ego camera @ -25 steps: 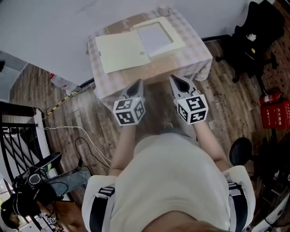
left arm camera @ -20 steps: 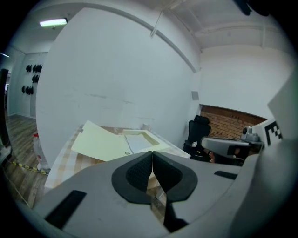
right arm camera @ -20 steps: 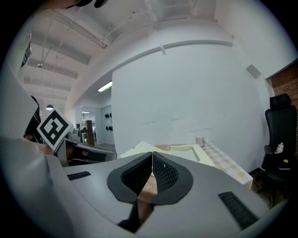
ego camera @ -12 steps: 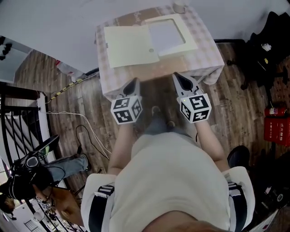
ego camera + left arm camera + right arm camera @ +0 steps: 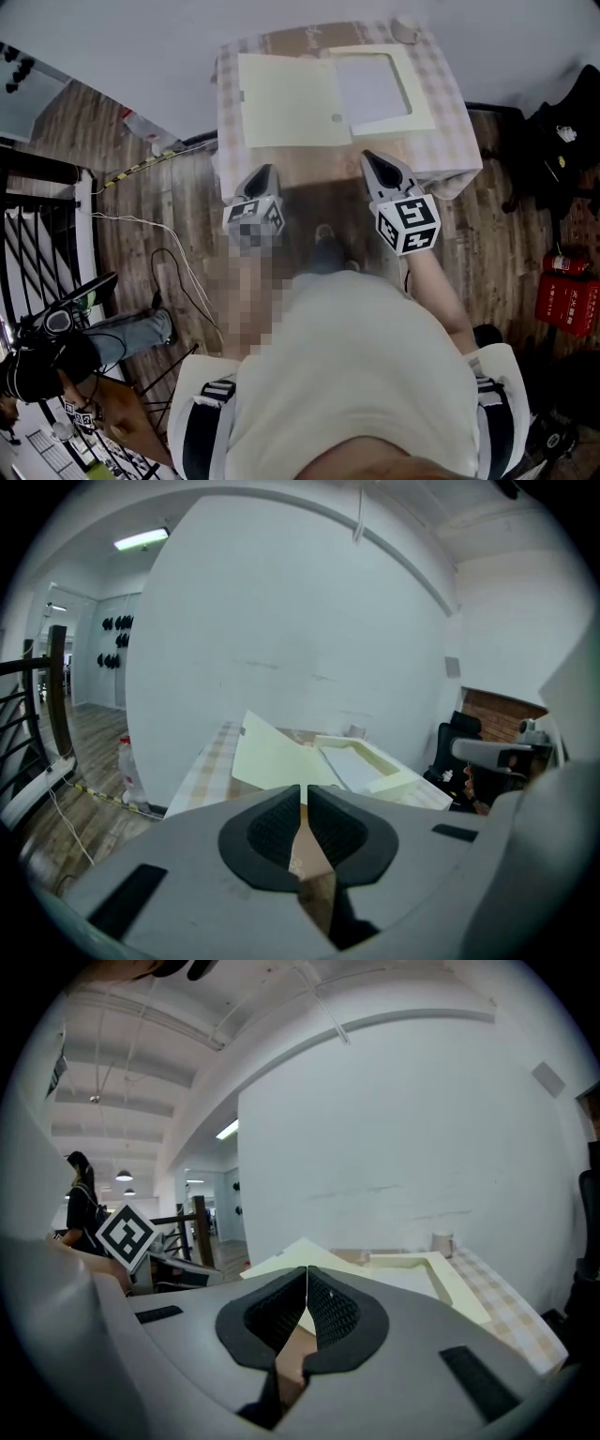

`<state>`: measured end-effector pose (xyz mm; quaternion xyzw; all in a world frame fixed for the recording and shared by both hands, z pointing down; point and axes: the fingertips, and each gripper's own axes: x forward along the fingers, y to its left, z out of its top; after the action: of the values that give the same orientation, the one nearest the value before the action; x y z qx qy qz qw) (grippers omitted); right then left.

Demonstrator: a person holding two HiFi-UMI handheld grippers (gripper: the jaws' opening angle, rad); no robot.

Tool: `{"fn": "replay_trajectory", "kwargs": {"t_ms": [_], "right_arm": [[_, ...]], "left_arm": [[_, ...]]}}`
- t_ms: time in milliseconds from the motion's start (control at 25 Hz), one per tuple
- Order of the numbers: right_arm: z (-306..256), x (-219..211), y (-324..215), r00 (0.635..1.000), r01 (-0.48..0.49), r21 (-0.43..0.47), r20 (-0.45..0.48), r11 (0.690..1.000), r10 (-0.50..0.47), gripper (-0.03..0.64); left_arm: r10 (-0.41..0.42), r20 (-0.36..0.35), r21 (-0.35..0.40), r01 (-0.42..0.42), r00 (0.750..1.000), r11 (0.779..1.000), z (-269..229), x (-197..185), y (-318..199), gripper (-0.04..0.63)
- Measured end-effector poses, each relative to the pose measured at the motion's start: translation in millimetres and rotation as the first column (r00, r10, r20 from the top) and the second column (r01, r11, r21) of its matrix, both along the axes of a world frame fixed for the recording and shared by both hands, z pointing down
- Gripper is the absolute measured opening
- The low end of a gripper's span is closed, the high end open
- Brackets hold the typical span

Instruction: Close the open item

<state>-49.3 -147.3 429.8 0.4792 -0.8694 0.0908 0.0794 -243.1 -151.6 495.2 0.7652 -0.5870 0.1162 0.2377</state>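
An open cream box lies on a table with a checked cloth [image 5: 448,131]. Its flat lid [image 5: 286,98] is folded out to the left, and its shallow tray [image 5: 380,89] with a white inside sits to the right. Both grippers hover short of the table's near edge, pointing at the box and touching nothing. My left gripper [image 5: 265,171] is shut and empty, below the lid. My right gripper [image 5: 367,157] is shut and empty, below the tray. The left gripper view shows the lid [image 5: 272,757] and tray [image 5: 366,761] beyond shut jaws [image 5: 303,794]. The right gripper view shows shut jaws [image 5: 307,1279] before the tray [image 5: 441,1274].
A small cup [image 5: 405,26] stands at the table's far right corner. A black office chair [image 5: 562,141] and a red fire extinguisher [image 5: 567,300] are to the right. Cables [image 5: 159,272], a black railing [image 5: 37,244] and a bottle [image 5: 141,127] are on the left.
The table and box have shifted right and nearer in the head view as the person moved toward them. Both grippers stayed shut and level in front of the body.
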Motion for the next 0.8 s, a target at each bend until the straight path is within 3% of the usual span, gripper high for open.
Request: {"fn": "replay_trajectory", "kwargs": {"t_ms": [360, 520, 800], "right_arm": [[8.7, -26.4, -44.7, 0.998, 0.059, -0.023, -0.025, 0.998, -0.060, 0.000], [11.0, -37.4, -60.2, 0.996, 0.078, -0.029, -0.039, 0.997, -0.079, 0.000], [14.6, -57.1, -89.0, 0.994, 0.096, -0.039, -0.056, 0.995, -0.099, 0.000]], "left_arm": [[-0.088, -0.015, -0.032, 0.087, 0.996, 0.996, 19.8, -40.8, -35.2, 0.009], [-0.101, -0.029, -0.041, 0.100, 0.994, 0.994, 24.6, -51.0, -47.9, 0.077], [-0.123, -0.044, -0.078, 0.119, 0.991, 0.990, 41.2, -68.4, -71.6, 0.115]]}}
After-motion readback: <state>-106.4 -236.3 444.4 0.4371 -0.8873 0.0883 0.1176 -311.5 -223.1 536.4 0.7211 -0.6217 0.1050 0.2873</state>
